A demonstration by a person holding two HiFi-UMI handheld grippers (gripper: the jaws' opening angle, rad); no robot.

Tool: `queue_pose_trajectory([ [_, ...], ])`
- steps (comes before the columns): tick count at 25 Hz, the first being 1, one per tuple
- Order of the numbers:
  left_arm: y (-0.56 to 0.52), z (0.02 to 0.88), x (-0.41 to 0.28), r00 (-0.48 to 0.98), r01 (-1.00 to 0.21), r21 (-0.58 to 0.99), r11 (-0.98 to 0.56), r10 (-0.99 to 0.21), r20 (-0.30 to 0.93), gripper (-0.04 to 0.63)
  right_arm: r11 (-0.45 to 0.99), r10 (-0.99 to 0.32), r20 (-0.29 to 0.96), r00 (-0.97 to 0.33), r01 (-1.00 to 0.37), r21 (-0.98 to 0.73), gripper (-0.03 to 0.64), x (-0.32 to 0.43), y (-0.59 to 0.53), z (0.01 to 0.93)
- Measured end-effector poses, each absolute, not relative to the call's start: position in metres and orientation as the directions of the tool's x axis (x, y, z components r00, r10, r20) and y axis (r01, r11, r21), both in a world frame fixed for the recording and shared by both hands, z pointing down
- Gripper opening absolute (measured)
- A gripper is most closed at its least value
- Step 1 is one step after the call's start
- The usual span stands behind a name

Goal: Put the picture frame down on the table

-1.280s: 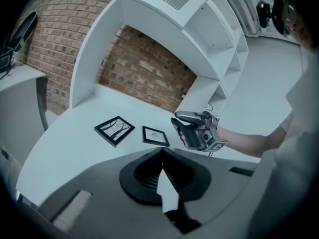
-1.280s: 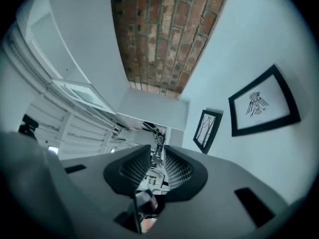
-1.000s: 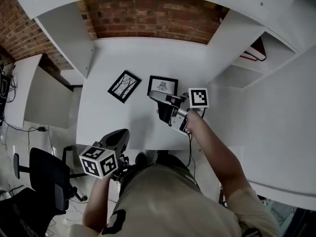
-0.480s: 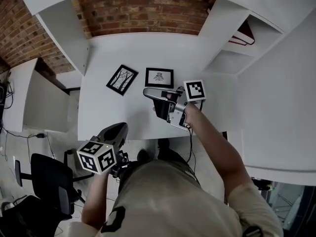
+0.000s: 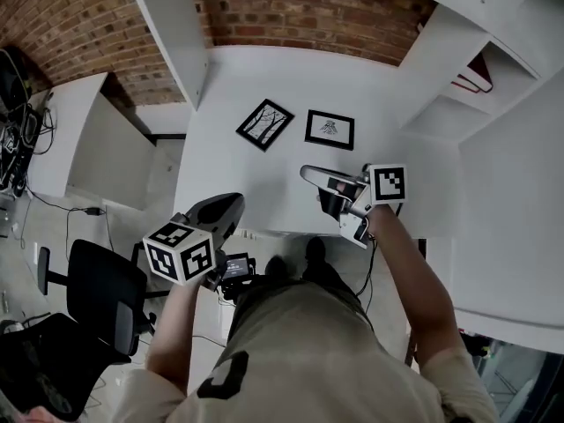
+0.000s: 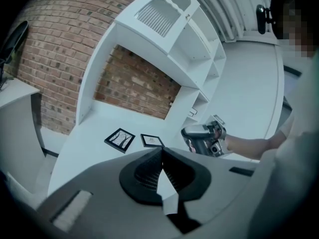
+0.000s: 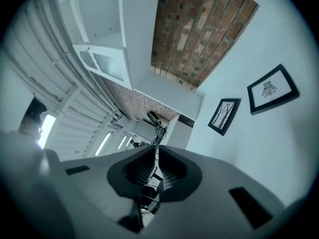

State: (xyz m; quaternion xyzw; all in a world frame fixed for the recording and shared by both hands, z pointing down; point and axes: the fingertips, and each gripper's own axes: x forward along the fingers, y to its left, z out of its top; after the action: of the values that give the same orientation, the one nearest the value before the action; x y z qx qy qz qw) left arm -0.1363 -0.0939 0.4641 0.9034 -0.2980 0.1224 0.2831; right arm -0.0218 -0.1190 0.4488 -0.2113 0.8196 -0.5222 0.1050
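Lying flat on the white table (image 5: pixel 264 183) is the picture frame (image 5: pixel 330 129), a thin black rectangle around white paper with a small dark figure in the middle. Nothing is touching it. A second black frame (image 5: pixel 265 123) with a bare-tree drawing lies just beside it at 9 o'clock, turned at an angle, also flat.

The right gripper (image 5: pixel 305 174) hangs over the near part of the table, with the picture frame at about 1 o'clock from its tips and clearly apart from them. The bare forearm reaches out from the body and the gripper points toward 9 o'clock, rolled onto its side (in the right gripper view the tabletop stands up like a wall). Its jaws have just been closing and are all but pressed together, with only a sliver of gap and nothing between them. Its marker cube (image 5: pixel 388 184) rides at the wrist end.

The left gripper (image 5: pixel 236 203) hangs by the table's near left corner, at 7 o'clock from the frames, aimed toward 1 o'clock and tipped a little down. Its ribbed black pads are pressed together and empty. Its own cube (image 5: pixel 179 252) sits closer to the body.

The tabletop is smooth, matte and plain. A red brick wall (image 5: pixel 300 11) runs behind it at 12 o'clock, white shelving (image 5: pixel 458 69) boxes it in at 2 o'clock, and a black office chair (image 5: pixel 97 298) stands on the floor at 8 o'clock.
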Motion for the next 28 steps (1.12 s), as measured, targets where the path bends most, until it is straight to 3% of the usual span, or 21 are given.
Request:
queue_pose_trajectory([
  [5, -0.09, 0.453, -0.147, 0.775, -0.629, 0.409, -0.661, -0.5, 0.385, 0.003, 0.431, -0.403, 0.117, -0.908, -0.3, -0.851, 0.018, -0.04, -0.098, 0.456],
  [11, -0.068, 0.461, -0.127, 0.769, -0.638, 0.437, -0.633, -0.511, 0.383, 0.003, 0.469, -0.381, 0.081, -0.921, -0.268, -0.842, 0.017, -0.042, -0.076, 0.45],
  [20, -0.018, 0.458, -0.069, 0.775, -0.628, 0.421, -0.655, -0.479, 0.412, 0.003, 0.464, -0.394, 0.022, -0.919, -0.22, -0.858, 0.01, -0.001, -0.014, 0.426],
  [28, 0.012, 0.455, -0.032, 0.774, -0.624, 0.397, -0.674, -0.463, 0.431, 0.003, 0.468, -0.437, 0.038, -0.899, -0.263, -0.844, 0.008, 0.04, 0.031, 0.421],
])
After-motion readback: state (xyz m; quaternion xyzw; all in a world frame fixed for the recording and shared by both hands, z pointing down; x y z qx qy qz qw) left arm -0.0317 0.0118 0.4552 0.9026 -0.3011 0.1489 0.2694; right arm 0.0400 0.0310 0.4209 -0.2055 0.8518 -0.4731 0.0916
